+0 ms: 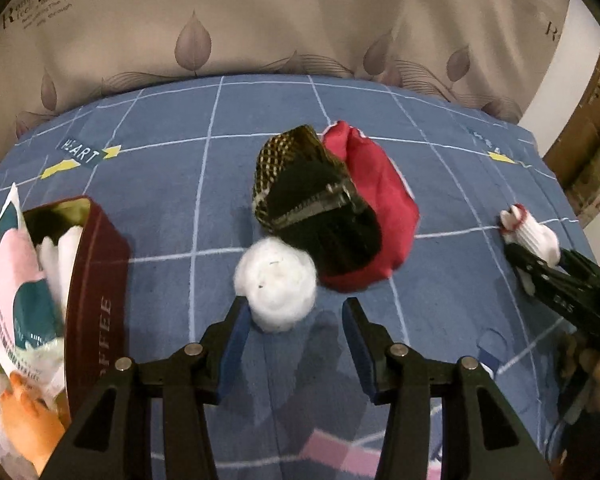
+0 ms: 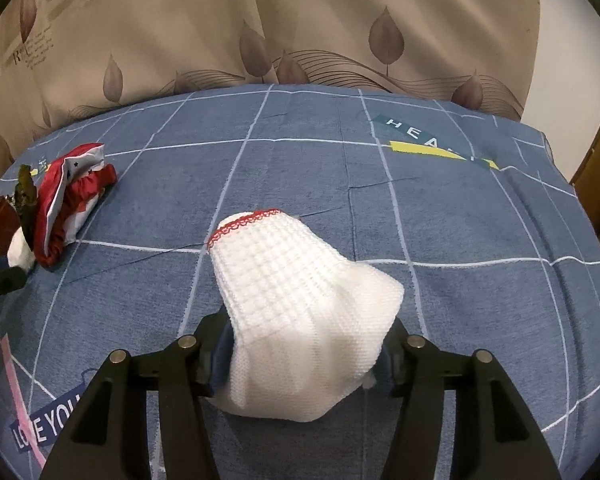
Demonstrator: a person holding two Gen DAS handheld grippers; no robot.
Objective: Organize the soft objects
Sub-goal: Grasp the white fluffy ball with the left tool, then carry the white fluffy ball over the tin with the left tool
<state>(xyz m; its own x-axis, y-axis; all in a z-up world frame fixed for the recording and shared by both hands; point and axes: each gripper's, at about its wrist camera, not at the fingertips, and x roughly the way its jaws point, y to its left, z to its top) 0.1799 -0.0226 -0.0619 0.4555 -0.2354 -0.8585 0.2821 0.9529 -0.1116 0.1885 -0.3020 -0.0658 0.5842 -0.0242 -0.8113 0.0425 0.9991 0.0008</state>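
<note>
My left gripper (image 1: 296, 320) is open, its left fingertip touching a white cotton ball (image 1: 277, 283) on the blue bedsheet (image 1: 172, 208). Behind the ball lie a dark checked pouch with a zipper (image 1: 312, 208) and a red cloth (image 1: 376, 208). My right gripper (image 2: 308, 344) is shut on a white knitted glove with a red cuff edge (image 2: 296, 296); it also shows in the left wrist view (image 1: 532, 236) at the right. The red cloth (image 2: 72, 208) and cotton ball (image 2: 20, 254) appear at the far left of the right wrist view.
A dark red coffee tin (image 1: 96, 280) stands open at the left, holding white cotton and a pink-and-teal packet (image 1: 12, 280). A leaf-print curtain (image 1: 260, 20) hangs behind the bed. The bed's right edge (image 2: 580, 208) meets a wooden door frame.
</note>
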